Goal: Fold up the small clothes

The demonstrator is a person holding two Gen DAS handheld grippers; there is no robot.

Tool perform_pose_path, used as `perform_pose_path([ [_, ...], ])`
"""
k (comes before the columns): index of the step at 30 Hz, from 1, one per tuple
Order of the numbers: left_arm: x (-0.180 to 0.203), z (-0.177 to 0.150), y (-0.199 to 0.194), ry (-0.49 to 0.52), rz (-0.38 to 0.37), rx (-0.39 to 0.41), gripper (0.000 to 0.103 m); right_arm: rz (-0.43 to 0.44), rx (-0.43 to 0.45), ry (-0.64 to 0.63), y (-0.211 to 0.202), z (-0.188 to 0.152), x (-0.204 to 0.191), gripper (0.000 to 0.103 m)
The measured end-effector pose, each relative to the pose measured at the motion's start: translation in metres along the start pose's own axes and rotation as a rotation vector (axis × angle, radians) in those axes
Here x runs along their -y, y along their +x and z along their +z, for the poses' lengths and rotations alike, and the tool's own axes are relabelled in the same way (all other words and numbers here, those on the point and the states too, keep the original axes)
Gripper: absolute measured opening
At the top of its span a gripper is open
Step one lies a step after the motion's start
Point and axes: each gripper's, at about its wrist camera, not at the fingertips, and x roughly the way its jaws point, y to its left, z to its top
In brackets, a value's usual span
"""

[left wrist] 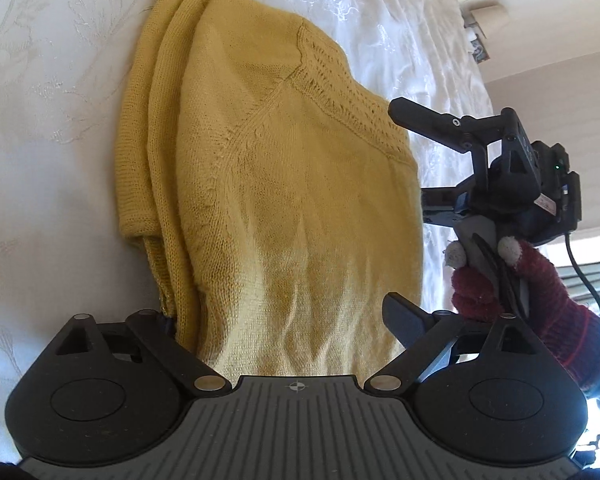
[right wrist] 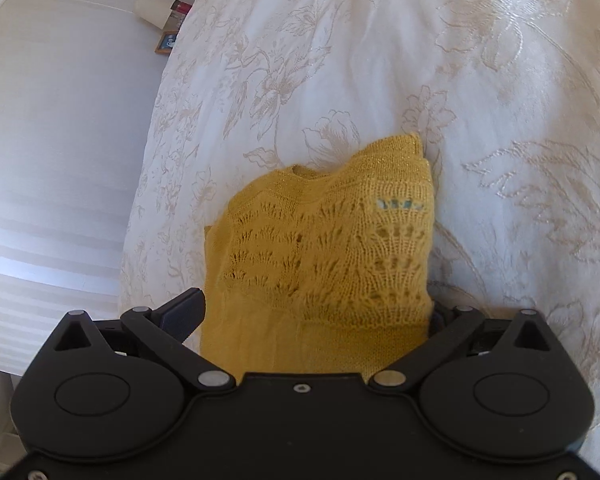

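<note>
A mustard-yellow knitted sweater [left wrist: 268, 184] lies folded in layers on a white floral bedspread [left wrist: 40, 80]. My left gripper [left wrist: 284, 320] is open, its jaws wide apart on either side of the sweater's near edge; the left finger is hidden under the cloth. My right gripper [left wrist: 408, 152] shows in the left wrist view, held by a red-gloved hand [left wrist: 500, 280] at the sweater's right side, fingers spread. In the right wrist view the sweater's lace yoke [right wrist: 324, 248] fills the space between the open right gripper's [right wrist: 312, 312] fingers.
The bedspread's edge [right wrist: 140, 208] drops to a pale floor on the left of the right wrist view. A paper cup [right wrist: 152, 12] and small boxes [right wrist: 168, 44] stand beyond the bed. A black cable [left wrist: 584, 280] hangs from the right gripper.
</note>
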Motion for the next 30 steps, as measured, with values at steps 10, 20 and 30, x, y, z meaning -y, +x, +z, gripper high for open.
perform_pose_path([
  [10,-0.004,-0.018,-0.011,-0.082,-0.073,-0.002,0.016,-0.12,0.036,-0.061,-0.023,-0.012,-0.025,0.04],
  [20,0.083,-0.087,0.021,-0.015,-0.146,-0.074,0.016,-0.182,0.015,-0.062,-0.109,-0.061,-0.02,0.04],
  [30,0.114,-0.162,0.065,0.002,0.098,-0.112,0.017,-0.467,-0.008,-0.178,-0.181,-0.108,0.025,0.052],
])
